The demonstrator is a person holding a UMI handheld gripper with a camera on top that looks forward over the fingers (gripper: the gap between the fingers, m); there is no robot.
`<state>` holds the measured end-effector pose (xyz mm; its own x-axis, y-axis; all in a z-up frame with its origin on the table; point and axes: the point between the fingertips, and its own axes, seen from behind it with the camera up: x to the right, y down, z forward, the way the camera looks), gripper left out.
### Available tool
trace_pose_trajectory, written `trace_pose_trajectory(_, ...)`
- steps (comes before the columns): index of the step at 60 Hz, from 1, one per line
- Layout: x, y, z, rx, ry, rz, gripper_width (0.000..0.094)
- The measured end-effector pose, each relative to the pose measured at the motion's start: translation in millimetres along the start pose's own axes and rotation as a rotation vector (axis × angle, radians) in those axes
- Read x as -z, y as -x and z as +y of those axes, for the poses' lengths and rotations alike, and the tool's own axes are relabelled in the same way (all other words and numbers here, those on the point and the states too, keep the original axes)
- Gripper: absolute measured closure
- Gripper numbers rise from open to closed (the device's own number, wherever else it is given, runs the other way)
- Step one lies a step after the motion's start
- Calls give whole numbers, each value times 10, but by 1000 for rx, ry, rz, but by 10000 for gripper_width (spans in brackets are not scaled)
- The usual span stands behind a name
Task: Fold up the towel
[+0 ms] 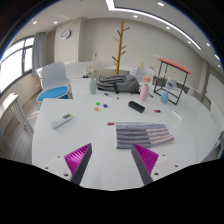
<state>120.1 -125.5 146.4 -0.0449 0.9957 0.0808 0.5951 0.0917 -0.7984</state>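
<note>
While hovering over the white table (pixel 60 145), gripper (pixel 113 162) fingers wide apart, holding nothing | striped towel (pixel 137 134) at lower centre, just ahead, slightly right of the gap, long axis crosswise | beyond: remote (pixel 62 119), cups (pixel 94 86), wooden coat stand (pixel 122 45).

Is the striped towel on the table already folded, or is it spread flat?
Folded: the towel lies as a small rectangle with layered edges, just beyond the open tool, untouched.
</note>
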Motion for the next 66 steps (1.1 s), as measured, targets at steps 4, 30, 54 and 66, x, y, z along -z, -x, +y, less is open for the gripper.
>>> trace_pose_trajectory(4,-398,-45,-11,1,-16,-5,82)
trace_pose_trajectory(30,-2173,-247,151,-32,52,-40,78)
trace_pose_trajectory(54,-2471,-440,321,-15,136,91,910)
trace_pose_trajectory(66,-2291,-355,162,-119,170,46,921)
